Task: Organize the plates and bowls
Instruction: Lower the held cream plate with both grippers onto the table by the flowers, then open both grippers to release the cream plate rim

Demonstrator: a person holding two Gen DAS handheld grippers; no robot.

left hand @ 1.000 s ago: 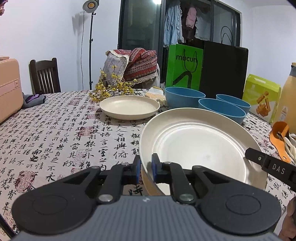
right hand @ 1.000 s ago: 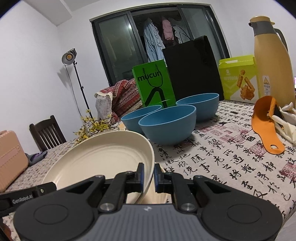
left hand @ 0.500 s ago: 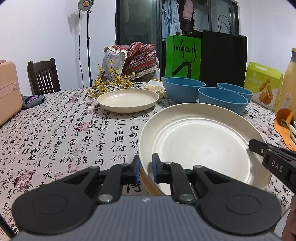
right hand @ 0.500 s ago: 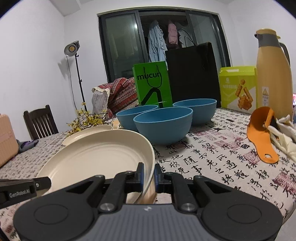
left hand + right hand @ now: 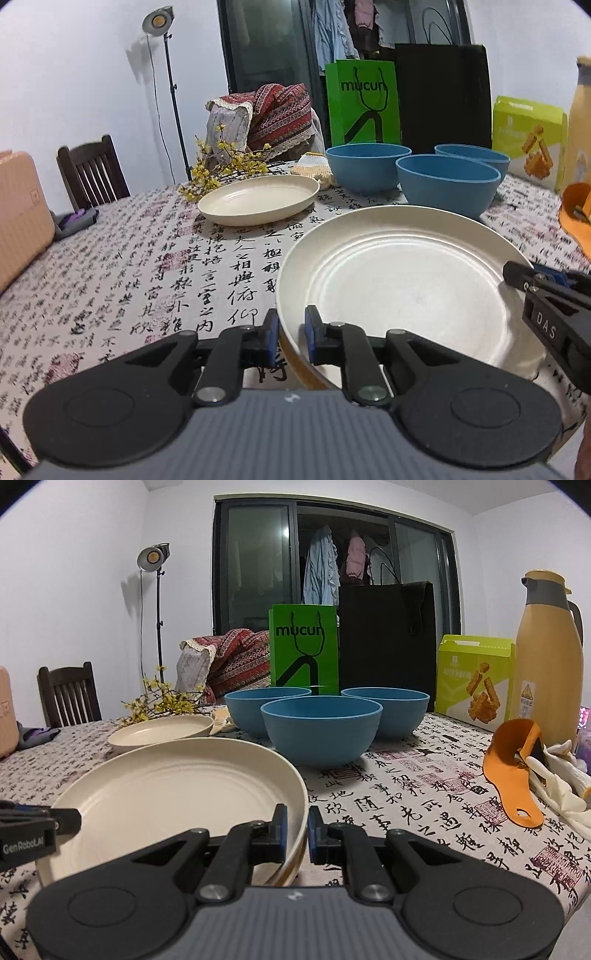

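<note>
We count two round cream plates on the calligraphy-print tablecloth (image 5: 155,280): a large cream plate (image 5: 402,280) at the near edge, and a smaller cream plate (image 5: 258,199) farther back on the left, lying flat beside a spray of yellow flowers (image 5: 221,166). Both grippers have their jaws closed on the large plate's rim — our left gripper (image 5: 289,336) on its near left edge, our right gripper (image 5: 295,829) on its near right edge. Beyond the plates stand three blue round bowls (image 5: 320,734) in a close cluster — one near, two behind it — in front of one green paper bag (image 5: 304,648) and one black bag (image 5: 386,635).
</note>
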